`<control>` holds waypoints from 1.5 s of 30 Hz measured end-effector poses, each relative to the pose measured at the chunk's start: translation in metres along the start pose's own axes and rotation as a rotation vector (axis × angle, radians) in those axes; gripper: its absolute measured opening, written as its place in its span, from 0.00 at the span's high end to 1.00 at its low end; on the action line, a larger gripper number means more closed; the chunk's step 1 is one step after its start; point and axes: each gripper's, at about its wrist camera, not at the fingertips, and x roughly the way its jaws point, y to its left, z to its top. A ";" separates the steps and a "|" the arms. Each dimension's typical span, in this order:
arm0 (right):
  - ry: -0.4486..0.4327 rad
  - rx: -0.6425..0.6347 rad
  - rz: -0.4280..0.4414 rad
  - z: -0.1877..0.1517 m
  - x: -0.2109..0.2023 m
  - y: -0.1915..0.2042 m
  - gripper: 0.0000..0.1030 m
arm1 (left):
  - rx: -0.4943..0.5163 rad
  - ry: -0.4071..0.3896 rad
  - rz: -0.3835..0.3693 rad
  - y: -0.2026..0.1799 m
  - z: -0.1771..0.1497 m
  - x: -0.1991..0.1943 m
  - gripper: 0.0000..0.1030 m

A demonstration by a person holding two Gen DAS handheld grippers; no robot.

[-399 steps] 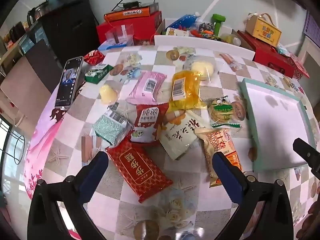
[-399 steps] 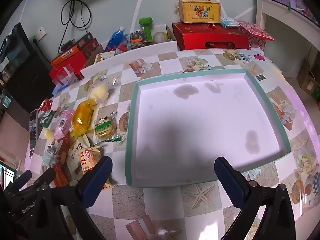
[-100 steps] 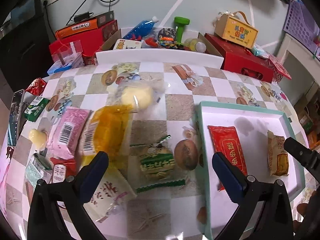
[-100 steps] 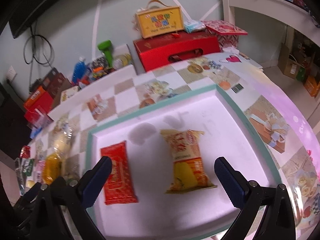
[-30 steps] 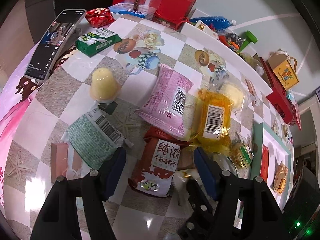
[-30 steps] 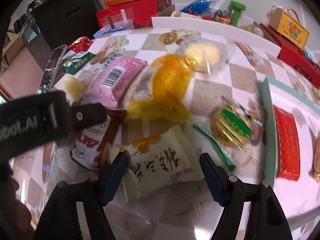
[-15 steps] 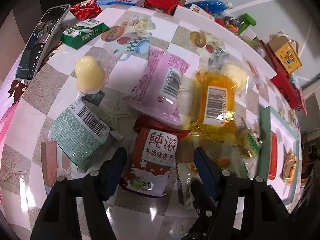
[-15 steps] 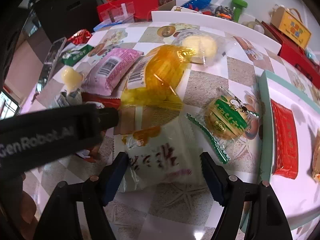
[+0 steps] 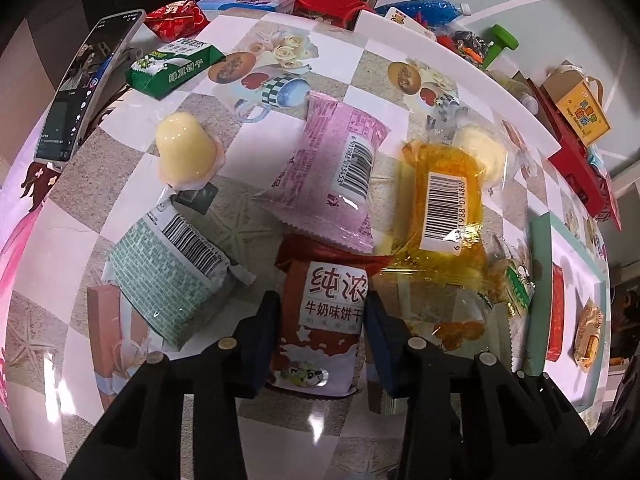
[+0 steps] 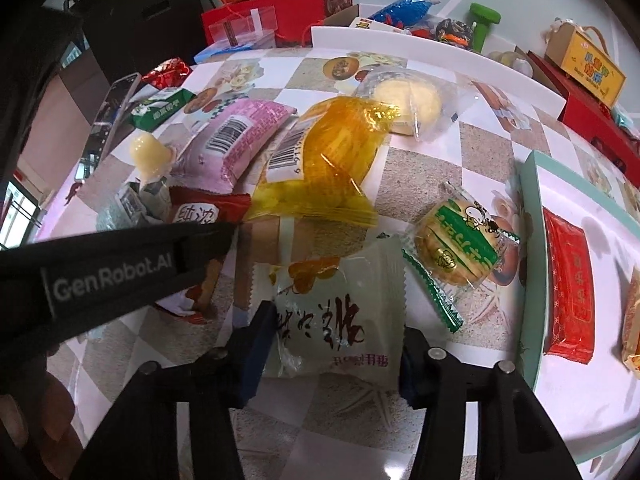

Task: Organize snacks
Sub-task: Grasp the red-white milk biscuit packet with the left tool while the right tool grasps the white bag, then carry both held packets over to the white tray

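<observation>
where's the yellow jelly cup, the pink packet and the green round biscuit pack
yellow jelly cup (image 9: 182, 148), left wrist view, domed top
pink packet (image 9: 340, 172), left wrist view, beside its barcode
green round biscuit pack (image 10: 460, 246), right wrist view, green label

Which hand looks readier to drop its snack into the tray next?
Probably the right: its gripper has been closing on the pale packet, nearer the tray. The left gripper clasps the red-brown packet farther away.

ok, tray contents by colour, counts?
red pack: 1
orange-yellow pack: 1
total in the teal-rimmed tray: 2
</observation>
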 end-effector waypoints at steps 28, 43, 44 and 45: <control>-0.094 0.049 0.080 0.002 -0.050 -0.017 0.80 | 0.038 -0.133 0.000 -0.008 0.000 -0.048 0.61; -0.222 0.129 0.085 0.005 -0.098 -0.045 0.80 | 0.085 -0.242 -0.012 -0.026 0.000 -0.086 0.61; -0.227 0.138 0.083 0.005 -0.101 -0.049 0.80 | 0.092 -0.247 -0.015 -0.029 0.000 -0.087 0.61; -0.234 0.152 0.077 0.004 -0.104 -0.055 0.80 | 0.102 -0.251 -0.019 -0.032 -0.001 -0.089 0.61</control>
